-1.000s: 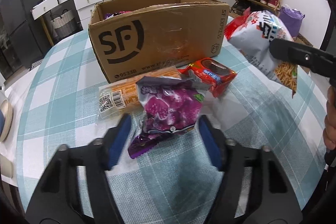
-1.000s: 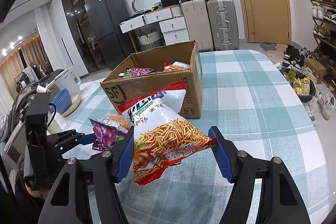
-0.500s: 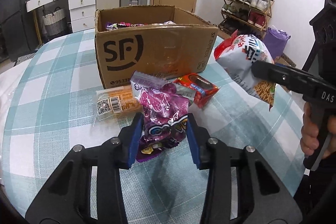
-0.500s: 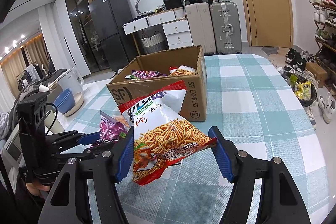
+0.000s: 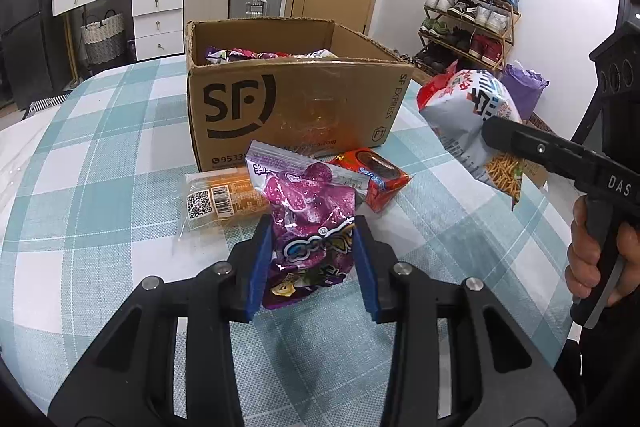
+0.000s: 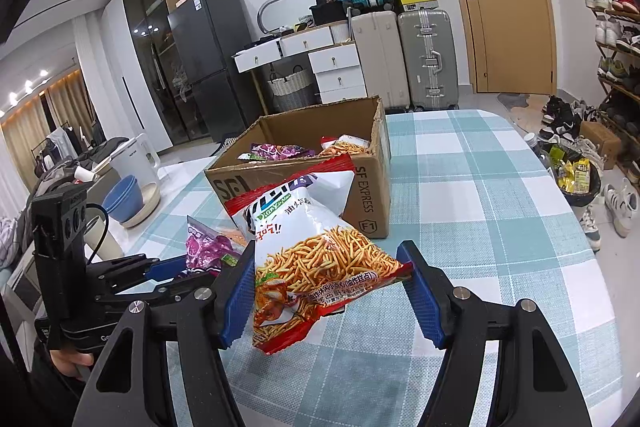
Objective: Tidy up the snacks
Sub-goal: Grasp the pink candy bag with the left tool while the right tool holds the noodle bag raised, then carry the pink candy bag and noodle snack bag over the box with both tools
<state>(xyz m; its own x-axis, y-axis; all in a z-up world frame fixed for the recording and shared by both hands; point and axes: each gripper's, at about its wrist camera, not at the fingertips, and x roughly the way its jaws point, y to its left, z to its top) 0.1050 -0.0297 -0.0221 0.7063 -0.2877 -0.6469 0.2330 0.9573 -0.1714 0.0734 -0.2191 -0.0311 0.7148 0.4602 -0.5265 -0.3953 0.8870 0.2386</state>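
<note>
Purple bag [image 5: 310, 223] pinched between the blue pads of the left claw [image 5: 313, 263], lower end squeezed, upper end leaning toward the box [image 5: 296, 107]. Clenched tight on it; whether lifted clear of the table [image 5: 100, 195] or touching it, cannot tell. Just behind the bag, flat on the checked cloth: an orange pack [image 5: 218, 197] with a barcode label and a red pack [image 5: 372, 179], both close against the front wall of the box. Cardboard box open at the top, standing around the middle of the table, several snack bags inside [image 6: 304, 149].

White-and-red bag of fried sticks [image 6: 320, 259] gripped in the right claw [image 6: 328, 295], sides pressed by both pads, held off the table in front of the box's corner. Same bag seen from the left wrist view at the right, with a hand [image 5: 596, 259] on the black handle.

Beyond the far edge of the table: suitcases [image 6: 404, 59], white drawers [image 6: 336, 67], a shoe rack [image 5: 468, 19], a wooden door [image 6: 508, 7].
</note>
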